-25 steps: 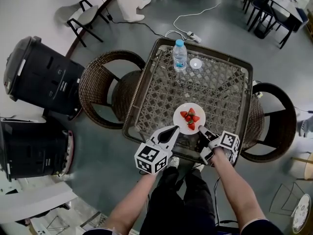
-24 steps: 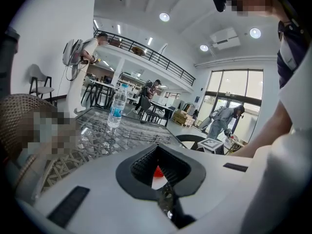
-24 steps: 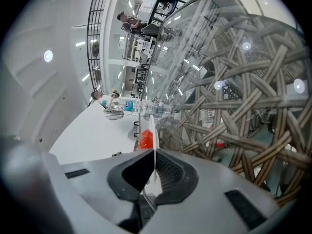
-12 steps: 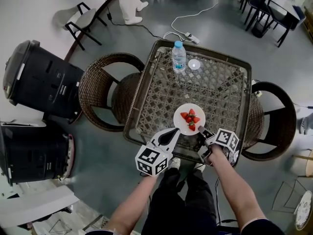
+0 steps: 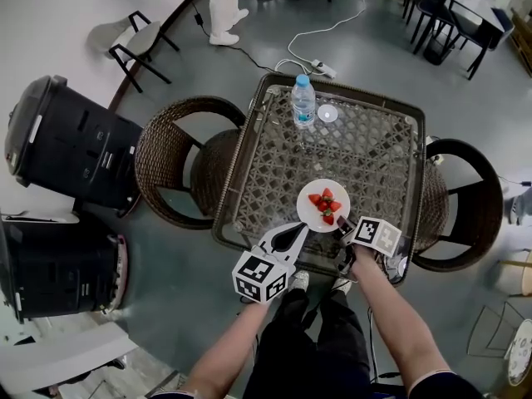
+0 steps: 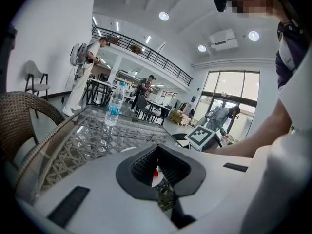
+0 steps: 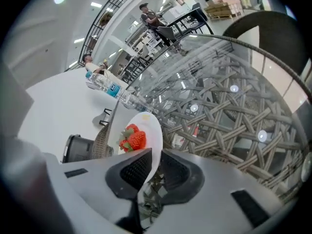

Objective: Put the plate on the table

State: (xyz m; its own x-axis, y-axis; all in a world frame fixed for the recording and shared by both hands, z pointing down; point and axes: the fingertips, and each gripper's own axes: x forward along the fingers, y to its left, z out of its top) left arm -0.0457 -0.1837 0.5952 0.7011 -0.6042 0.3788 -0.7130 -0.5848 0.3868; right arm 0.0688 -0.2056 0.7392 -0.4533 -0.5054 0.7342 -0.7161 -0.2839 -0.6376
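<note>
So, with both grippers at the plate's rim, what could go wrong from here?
1. The right gripper has its jaws opening with the plate rim between them. Pulling back crooked could drag the plate toward the near edge of the table.
2. The left gripper looks closed on the rim. Lifting it could tip the strawberries off.

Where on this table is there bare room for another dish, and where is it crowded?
Bare: the middle, between water bottle and plate; the strip between plate and the table's left rim; the far right corner past the small white disc. Crowded: the near edge, with left gripper and right gripper, its jaws opening round the plate's rim.
</note>
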